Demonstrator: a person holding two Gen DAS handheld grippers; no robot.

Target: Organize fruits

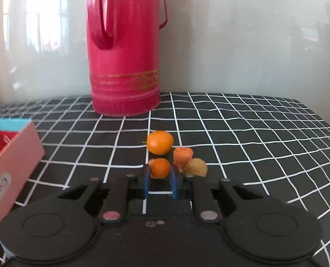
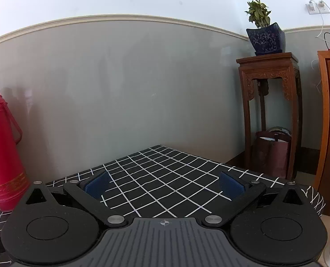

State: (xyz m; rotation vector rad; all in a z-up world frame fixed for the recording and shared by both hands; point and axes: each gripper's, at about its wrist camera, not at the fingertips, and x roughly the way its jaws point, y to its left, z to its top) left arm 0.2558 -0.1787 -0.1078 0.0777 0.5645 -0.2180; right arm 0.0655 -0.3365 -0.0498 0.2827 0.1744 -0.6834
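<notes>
**Left gripper pinches a small orange fruit; right gripper hangs wide apart**

The table (image 1: 242, 122) wears a black cloth ruled with a thin white grid, soft and slightly wrinkled. At its back, against the glossy pale wall, stands the red thermos (image 1: 123, 49), a tall, smooth cylinder with ribbed base, gold bands and a loop handle. In front of the thermos and off to its left lies a pink cardboard box (image 1: 13, 155) with a blue edge and a red interior.

In front of the thermos, nearer the camera, sits the fruit cluster. The left gripper (image 1: 160, 179) has its blue padded fingers (image 1: 146, 182) drawn narrow around a small orange fruit (image 1: 160, 166), round and matte, touching it on both sides. Behind it rests a larger orange fruit (image 1: 160, 142), glossy and round. Beside these sit a rough, stubby orange piece (image 1: 182, 156) and a pale yellow fruit (image 1: 196, 166), touching each other.

The right gripper (image 2: 165, 185) hovers over the table right of the thermos, its blue pads (image 2: 97, 185) spread wide and holding nothing.
</notes>
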